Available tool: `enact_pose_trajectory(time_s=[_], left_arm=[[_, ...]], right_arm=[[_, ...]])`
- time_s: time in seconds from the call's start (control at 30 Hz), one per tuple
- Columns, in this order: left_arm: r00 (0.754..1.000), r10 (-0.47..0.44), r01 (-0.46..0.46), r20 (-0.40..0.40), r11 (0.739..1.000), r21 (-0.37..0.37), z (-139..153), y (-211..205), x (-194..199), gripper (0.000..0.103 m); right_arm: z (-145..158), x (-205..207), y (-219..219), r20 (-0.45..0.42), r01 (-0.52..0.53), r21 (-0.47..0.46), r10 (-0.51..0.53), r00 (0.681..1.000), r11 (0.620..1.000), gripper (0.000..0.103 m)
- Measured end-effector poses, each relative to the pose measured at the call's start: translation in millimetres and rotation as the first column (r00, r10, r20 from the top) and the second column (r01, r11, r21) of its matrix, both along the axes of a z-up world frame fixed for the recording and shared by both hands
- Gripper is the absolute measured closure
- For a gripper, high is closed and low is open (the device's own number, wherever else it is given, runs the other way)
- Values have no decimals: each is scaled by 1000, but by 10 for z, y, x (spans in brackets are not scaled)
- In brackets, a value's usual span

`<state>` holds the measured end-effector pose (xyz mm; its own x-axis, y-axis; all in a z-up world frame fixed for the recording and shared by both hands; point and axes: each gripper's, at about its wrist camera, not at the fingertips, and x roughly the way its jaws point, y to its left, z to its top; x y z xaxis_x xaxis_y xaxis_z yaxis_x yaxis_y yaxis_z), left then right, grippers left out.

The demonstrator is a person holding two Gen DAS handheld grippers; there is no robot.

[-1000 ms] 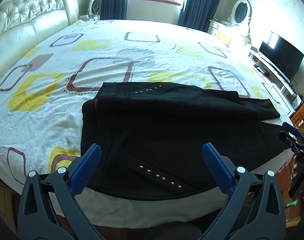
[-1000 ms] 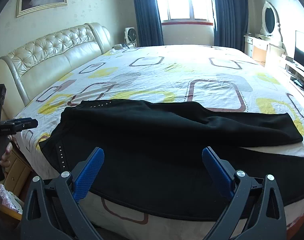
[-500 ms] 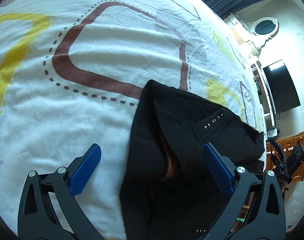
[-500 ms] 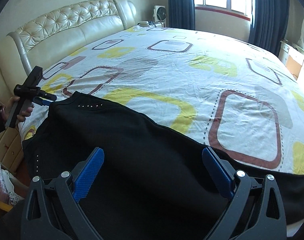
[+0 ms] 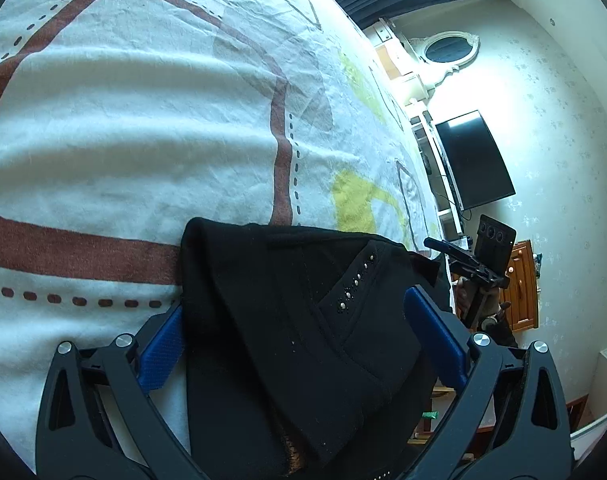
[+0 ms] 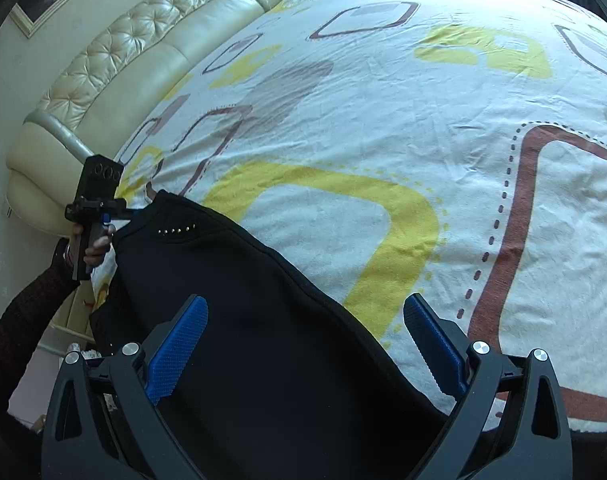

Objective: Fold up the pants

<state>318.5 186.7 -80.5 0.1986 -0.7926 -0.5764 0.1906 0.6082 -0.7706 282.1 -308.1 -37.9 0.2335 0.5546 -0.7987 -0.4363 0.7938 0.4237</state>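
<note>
The black pants (image 5: 287,320) lie on the patterned bed sheet (image 5: 143,120); silver studs (image 5: 355,280) mark a pocket. In the left wrist view my left gripper (image 5: 299,340) is open, low over the sheet, and the far waist corner sits between its blue fingers (image 5: 163,344). In the right wrist view the pants (image 6: 263,340) run under my open right gripper (image 6: 307,338), whose right finger (image 6: 435,340) is over the sheet at the fabric's far edge. A hand holds the left gripper (image 6: 129,213) at the waist corner. The right gripper (image 5: 431,243) shows beyond the pants.
A cream tufted headboard (image 6: 123,60) borders the bed on the left. A television (image 5: 475,160), an oval mirror (image 5: 449,46) and a wooden cabinet (image 5: 523,284) stand past the bed's far side. White sheet with brown and yellow shapes stretches beyond the pants.
Both grippers came down and forward from the near edge of the bed to the pants' far edge. The left now straddles the waist corner; the right is over the leg. Both stay open.
</note>
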Motion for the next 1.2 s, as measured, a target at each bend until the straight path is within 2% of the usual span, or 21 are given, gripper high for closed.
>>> enact_pose_trajectory(time_s=[0.1, 0.2, 0.27, 0.3, 0.33, 0.4, 0.43, 0.47, 0.53, 0.6, 0.8, 0.9, 0.97, 1.07, 1.13, 1.2], left_arm=[[1000, 19, -19, 3, 1000, 4, 12, -43, 66, 2], [999, -24, 20, 44, 997, 80, 29, -192, 103, 4], [997, -45, 35, 69, 991, 131, 45, -242, 113, 14], [997, -43, 34, 68, 990, 136, 43, -232, 124, 33], [998, -37, 29, 54, 990, 135, 25, -207, 143, 57], [1000, -21, 18, 20, 989, 150, -45, -160, 171, 77], [1000, -17, 14, 13, 987, 161, -71, -149, 176, 82], [1000, -14, 11, 16, 987, 158, -73, -138, 174, 82], [999, -13, 6, 41, 989, 150, -41, -140, 161, 87], [996, -16, 5, 83, 991, 136, 36, -142, 136, 91], [980, -7, 8, 200, 1000, -2, 487, -66, -90, 94], [968, -31, 40, 251, 999, -31, 726, -80, -354, 94], [958, -33, 57, 286, 995, -76, 860, -39, -612, 94], [952, -23, 63, 304, 990, -124, 902, 71, -1053, 94], [955, -27, 56, 294, 994, -92, 801, 121, -1364, 92], [969, -19, 41, 247, 996, -82, 589, 182, -1609, 85]], right_arm=[[-111, 113, 244, -22, -75, -50, 74, 997, 996, 5], [-225, 212, 459, -61, -122, -100, 117, 991, 987, 6], [-266, 216, 565, -84, -155, -118, 145, 986, 981, 9], [-273, 198, 617, -88, -176, -123, 166, 982, 977, 25], [-281, 181, 660, -91, -194, -136, 182, 979, 972, 53], [-280, 162, 665, -92, -182, -163, 169, 981, 970, 57], [-275, 149, 666, -90, -179, -168, 166, 982, 969, 63], [-258, 136, 661, -82, -176, -179, 163, 983, 968, 67], [-200, 87, 645, -65, -163, -186, 153, 986, 969, 83], [-117, 6, 660, -29, -157, -198, 155, 988, 968, 89], [394, -485, 646, 161, -72, -186, 103, 982, 980, 90], [676, -959, 651, 279, -56, -208, 114, 954, 976, 90], [785, -1323, 682, 342, -45, -230, 124, 931, 972, 90], [727, -1904, 774, 387, -45, -279, 156, 909, 959, 90], [564, -2273, 864, 410, -41, -338, 186, 893, 940, 89], [315, -2560, 948, 398, -53, -381, 215, 892, 923, 89]])
